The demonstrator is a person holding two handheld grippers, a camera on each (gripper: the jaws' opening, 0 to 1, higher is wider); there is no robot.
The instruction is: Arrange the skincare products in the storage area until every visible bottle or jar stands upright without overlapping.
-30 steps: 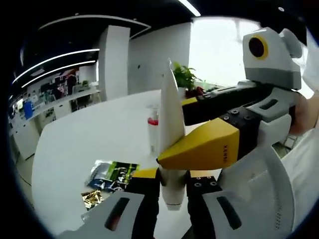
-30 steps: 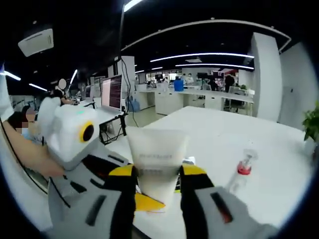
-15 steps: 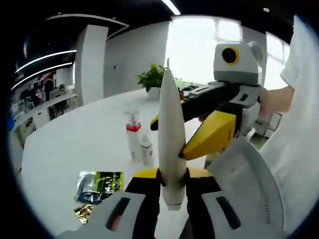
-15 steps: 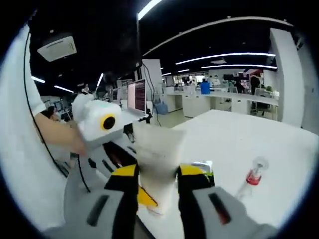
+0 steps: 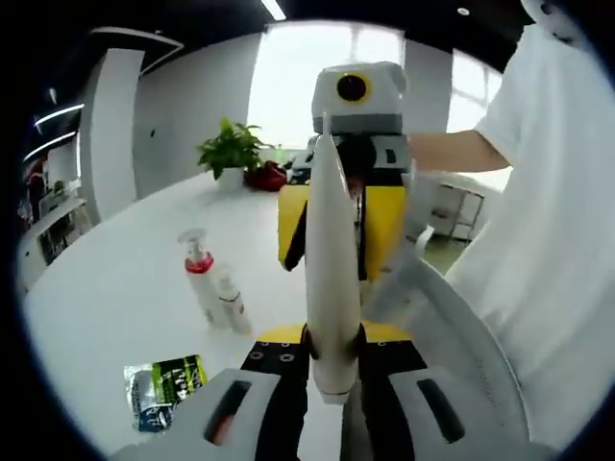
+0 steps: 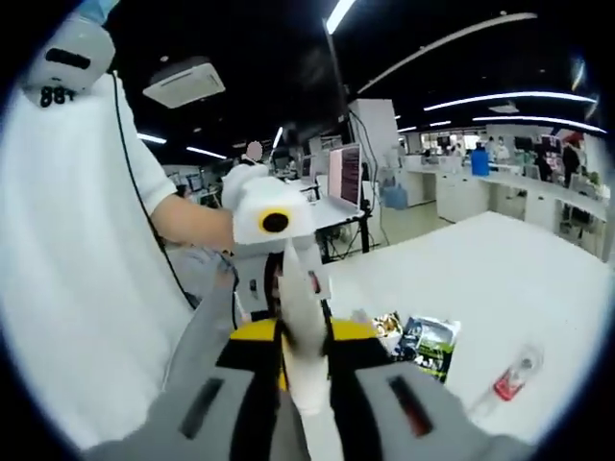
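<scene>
Both hand-held grippers [image 5: 333,346] [image 6: 304,357] pinch the white tube [image 5: 332,259].

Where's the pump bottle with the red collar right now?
In the left gripper view the pump bottle stands upright on the white table, left of the held white tube, with a smaller bottle right beside it.

The right gripper [image 5: 332,226] used to sit off to one side. Now it faces the left gripper [image 5: 333,357] straight across the white tube [image 5: 332,279], right between its fingers.
</scene>
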